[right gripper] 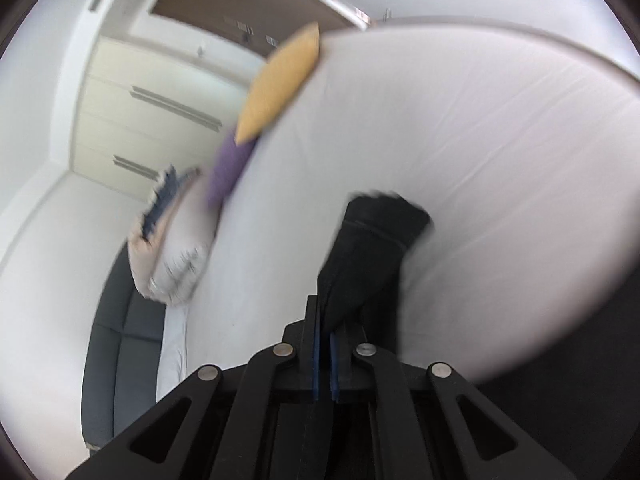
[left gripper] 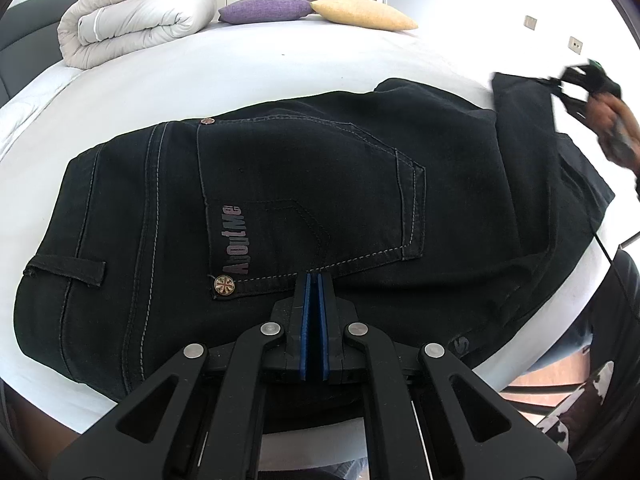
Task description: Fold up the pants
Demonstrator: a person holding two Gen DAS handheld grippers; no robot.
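Room: you are working over a bed with a white sheet (left gripper: 280, 68), a closed door at twelve o'clock behind it in the left wrist view and pale wardrobe fronts (right gripper: 144, 120) in the right wrist view.
Left gripper (left gripper: 314, 280): your jaws are pressed together, blue pads face to face, tips down on the dark denim just below the back pocket's stitched edge. Whether a fold of cloth is caught between them, you cannot tell.
Right gripper (right gripper: 325, 320): your jaws are pinching black cloth; a leg end with its hem rises from the tips toward twelve o'clock, lifted off the sheet. This view is blurred.
Pants (left gripper: 280, 200): black jeans lie flat across the sheet, seat side up, waistband toward nine o'clock of the left wrist view. The back pocket (left gripper: 312, 192) carries the print "AboutMe" and a round rivet (left gripper: 224, 285) at eight o'clock of your left tips. The legs run off toward three o'clock, where your right hand (left gripper: 612, 124) holds its tool at the leg's end.
Far side: a rolled duvet (left gripper: 136, 16) at eleven o'clock, then a purple cushion (left gripper: 264, 10) touching a yellow cushion (left gripper: 360, 14).
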